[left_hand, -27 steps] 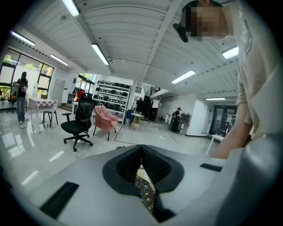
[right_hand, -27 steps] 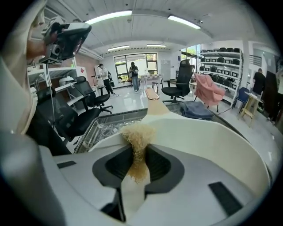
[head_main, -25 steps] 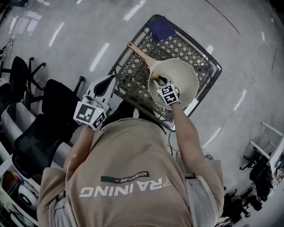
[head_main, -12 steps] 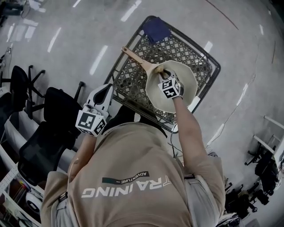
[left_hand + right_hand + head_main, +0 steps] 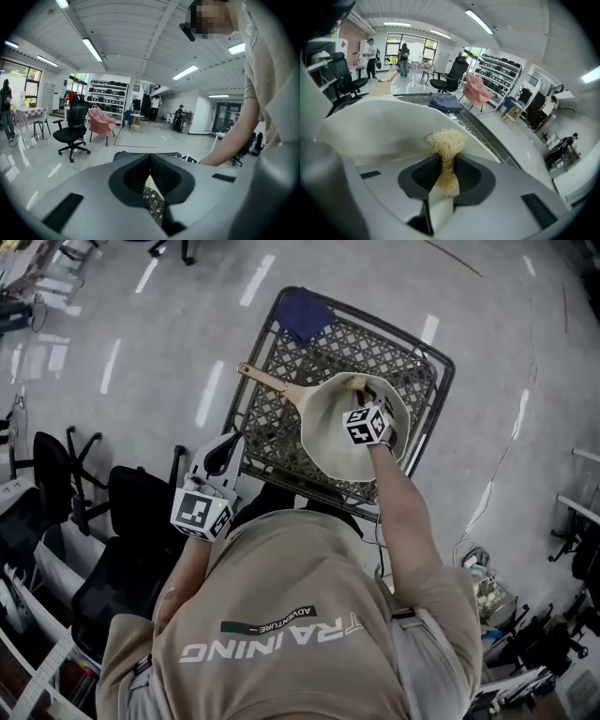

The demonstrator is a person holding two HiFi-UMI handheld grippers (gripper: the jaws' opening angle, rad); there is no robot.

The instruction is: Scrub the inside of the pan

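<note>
Pan (image 5: 333, 442) rests on a lattice-topped cart (image 5: 384, 352) over glossy grey floor (image 5: 525, 324).

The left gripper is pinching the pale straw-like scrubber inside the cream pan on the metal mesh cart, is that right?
No, the right gripper pinches the pale straw-like scrubber inside the cream pan on the metal mesh cart; the right gripper view shows it between those jaws.

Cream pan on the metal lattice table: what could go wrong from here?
1. The cream round pan sits unheld on the dark metal lattice table; the left gripper hangs shut off to its side, so scrubbing pressure might slide or tip it.
2. The right gripper pinches the pale fibrous scrubber by a narrow neck; it might pull free.
</note>
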